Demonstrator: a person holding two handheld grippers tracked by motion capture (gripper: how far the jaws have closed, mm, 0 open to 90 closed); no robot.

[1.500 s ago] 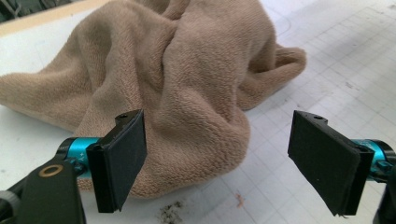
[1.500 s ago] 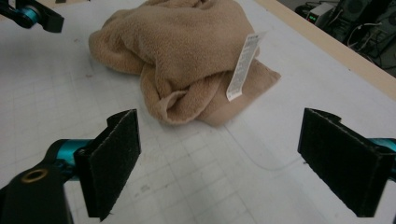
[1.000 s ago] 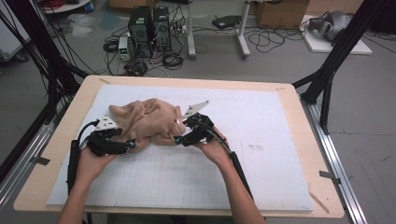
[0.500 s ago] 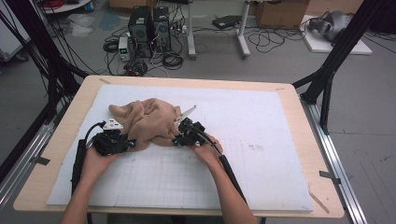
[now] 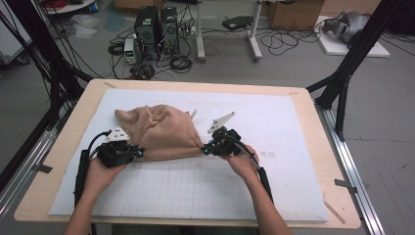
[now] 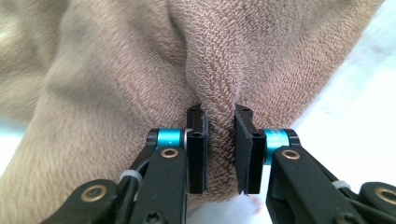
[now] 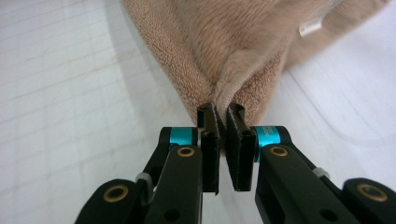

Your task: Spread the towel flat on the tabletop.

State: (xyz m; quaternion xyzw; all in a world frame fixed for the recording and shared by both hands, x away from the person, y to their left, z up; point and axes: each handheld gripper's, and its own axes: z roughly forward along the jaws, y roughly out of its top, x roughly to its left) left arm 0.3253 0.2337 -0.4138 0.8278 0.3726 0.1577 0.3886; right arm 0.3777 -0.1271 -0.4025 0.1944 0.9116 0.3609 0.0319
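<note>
A tan terry towel lies bunched on the white gridded mat. Its near edge is stretched between my two grippers. My left gripper holds the towel's near left part. In the left gripper view its jaws have just been closing and now pinch a raised fold of the towel. My right gripper holds the near right corner. In the right gripper view its jaws are shut on a thin gathered edge of the towel, near a small white label.
The mat covers most of a wooden table, with bare mat to the right and in front of the towel. Black frame struts stand at the table's far corners. Computer boxes and cables sit on the floor beyond.
Both grippers have closed on the towel's near edge. The right gripper has moved right, drawing that edge out straight. The left hand has stayed about where it was.
</note>
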